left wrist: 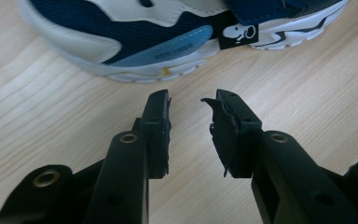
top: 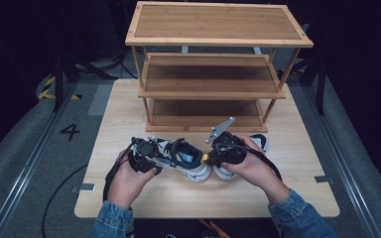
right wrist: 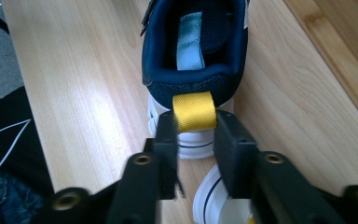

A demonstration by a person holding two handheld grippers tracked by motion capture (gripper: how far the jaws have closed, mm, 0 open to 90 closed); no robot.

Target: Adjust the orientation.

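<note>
A navy, white and light-blue sneaker (top: 184, 159) lies on the light wooden table (top: 129, 114), and its side shows in the left gripper view as the sneaker (left wrist: 135, 42). My left gripper (left wrist: 189, 100) is open just short of that side, with bare table between its jaws; from above, the left gripper (top: 149, 154) sits at the shoe's left end. My right gripper (right wrist: 195, 122) is shut on the yellow heel tab (right wrist: 195, 109) of the sneaker (right wrist: 196, 46). A second sneaker (top: 260, 143) lies partly hidden behind the right gripper (top: 211, 157).
A three-tier wooden shoe rack (top: 213, 74) stands at the back of the table, its shelves bare. The white sole of the second sneaker (right wrist: 214, 196) lies directly under my right jaws. Grey floor with a rail and cables surrounds the table.
</note>
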